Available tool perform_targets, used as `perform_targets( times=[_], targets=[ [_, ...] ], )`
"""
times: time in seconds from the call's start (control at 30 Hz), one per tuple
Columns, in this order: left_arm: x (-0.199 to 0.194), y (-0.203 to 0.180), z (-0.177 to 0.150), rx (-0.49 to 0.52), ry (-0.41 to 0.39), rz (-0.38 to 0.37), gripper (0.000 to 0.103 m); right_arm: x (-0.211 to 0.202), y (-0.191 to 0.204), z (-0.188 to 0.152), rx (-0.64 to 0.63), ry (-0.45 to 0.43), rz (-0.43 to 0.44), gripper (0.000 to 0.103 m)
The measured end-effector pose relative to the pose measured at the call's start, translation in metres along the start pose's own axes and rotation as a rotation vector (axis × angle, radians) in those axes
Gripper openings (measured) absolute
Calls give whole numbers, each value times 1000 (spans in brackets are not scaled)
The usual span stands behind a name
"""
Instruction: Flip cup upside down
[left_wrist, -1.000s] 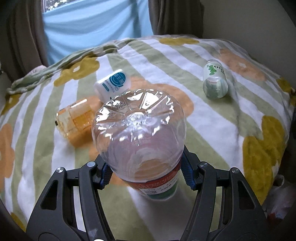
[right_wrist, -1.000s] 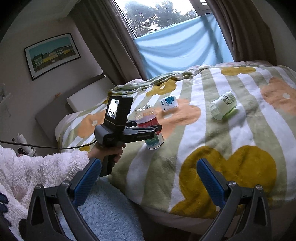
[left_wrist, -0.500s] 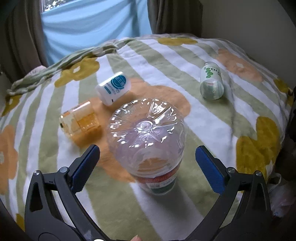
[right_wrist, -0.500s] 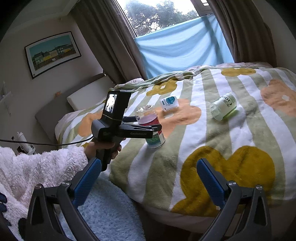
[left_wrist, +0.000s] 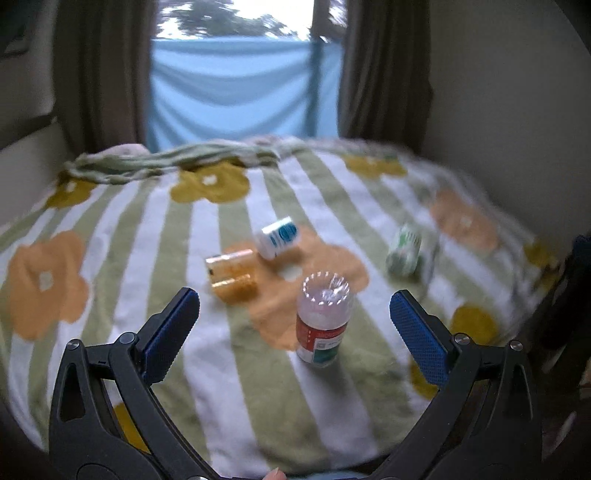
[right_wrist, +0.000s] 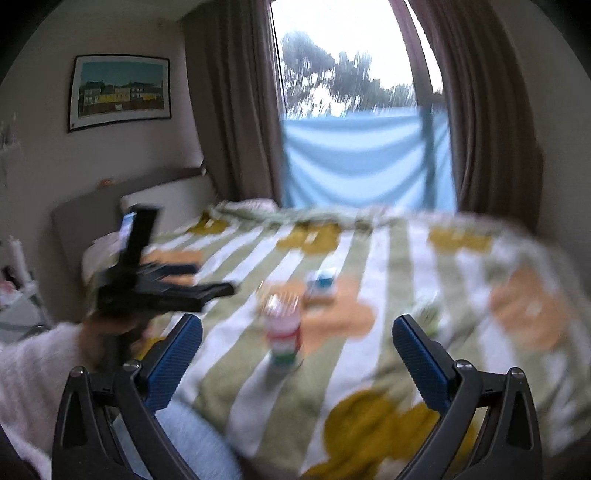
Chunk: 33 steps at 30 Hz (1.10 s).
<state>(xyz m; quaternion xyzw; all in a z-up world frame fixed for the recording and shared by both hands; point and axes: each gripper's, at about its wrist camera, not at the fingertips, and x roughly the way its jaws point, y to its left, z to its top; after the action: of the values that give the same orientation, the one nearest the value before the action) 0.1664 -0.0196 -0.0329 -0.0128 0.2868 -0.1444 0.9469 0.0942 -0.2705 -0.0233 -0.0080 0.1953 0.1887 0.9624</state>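
Flip looks done: clear plastic cup with red-green label (left_wrist: 324, 320) stands base-up on the striped floral blanket (left_wrist: 110, 236), untouched. Left gripper (left_wrist: 294, 328) spread wide, short of it; right gripper (right_wrist: 297, 360) spread, empty. Next: just clear off without nudging it.

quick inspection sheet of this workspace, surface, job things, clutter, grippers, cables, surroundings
surface: bed blanket, green and white stripes with flowers
job's things: clear cup with red label stands upside down, nothing gripping it
clutter: amber cup, white and blue container, green and white cup, all lying on their sides
grippers: left gripper open, short of the cup; right gripper open, empty
cables: nothing seen
surroundings: curtains, blue sheet over window, framed picture
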Motion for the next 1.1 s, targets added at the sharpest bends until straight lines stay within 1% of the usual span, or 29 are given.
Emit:
perform_targets(
  times=[0.07,0.13,0.2,0.27,0.33,0.37,0.43,0.57,0.67,0.83,1.1],
  targets=[
    [-36,6,0,-80,-67,-15,103,-10,12,18,-23,-71,-84,103],
    [-71,7,-6,-123,-132,15,103,-14,20,29,-23,-102,-129,103],
    [-96,3,-14,-114,-181,69,103,-17,30,34,-27,-123,-195,103],
    [-113,-3,-22,-86,-212,105,103,-19,38,31,-26,-134,-247,103],
    [-126,-5,-32,-78,-236,134,103,-20,42,26,-8,-137,-278,103],
    [-131,-5,-36,-79,-242,136,103,-22,45,22,2,-140,-291,103],
    [-137,-3,-43,-89,-246,123,103,-24,49,17,9,-143,-306,103],
    [-145,-1,-52,-83,-262,131,103,-25,58,7,10,-123,-327,103],
    [-151,-3,-58,-83,-270,127,103,-29,63,5,18,-128,-321,103],
    [-154,-8,-61,-62,-279,149,103,-30,67,6,18,-126,-321,103],
    [-168,-20,-61,-20,-315,178,103,-34,72,7,14,-139,-326,103]
  ],
)
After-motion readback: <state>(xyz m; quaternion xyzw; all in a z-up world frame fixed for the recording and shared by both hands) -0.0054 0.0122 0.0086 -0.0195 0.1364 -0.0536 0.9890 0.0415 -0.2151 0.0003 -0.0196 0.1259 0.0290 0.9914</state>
